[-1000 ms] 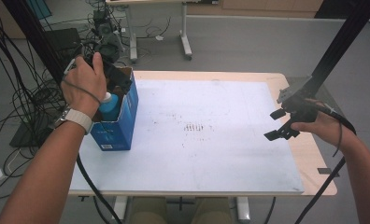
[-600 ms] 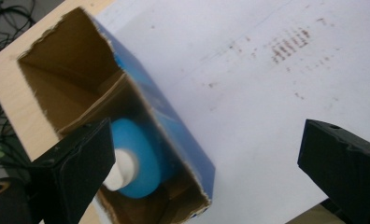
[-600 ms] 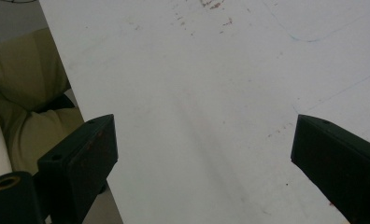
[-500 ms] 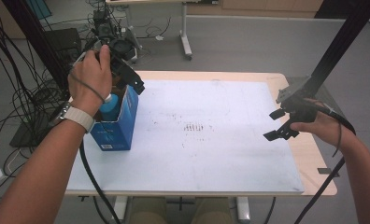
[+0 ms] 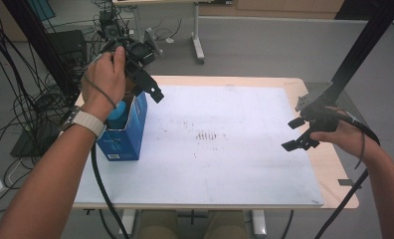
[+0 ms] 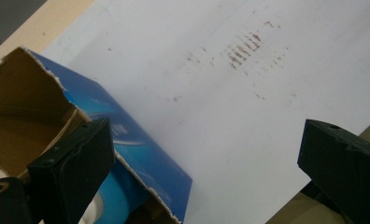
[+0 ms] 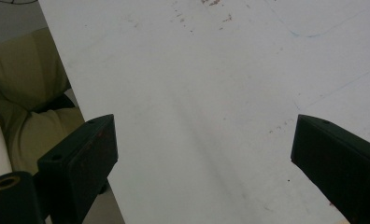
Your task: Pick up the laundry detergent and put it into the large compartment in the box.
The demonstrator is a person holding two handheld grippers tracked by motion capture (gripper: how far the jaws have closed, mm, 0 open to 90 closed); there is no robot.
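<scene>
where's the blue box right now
In the high view the blue box stands on the white sheet's left edge, just below the left tool.

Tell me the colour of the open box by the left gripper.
The box is blue outside and plain brown cardboard inside; the left gripper view shows it best.

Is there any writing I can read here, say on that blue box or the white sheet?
Blue box: pale print low on its front, too small and blurred to read.
White sheet: no words, just rows of small reddish-brown marks.
Blue item inside the box: no readable label.
No other text, brand, number or sign can be read.
</scene>
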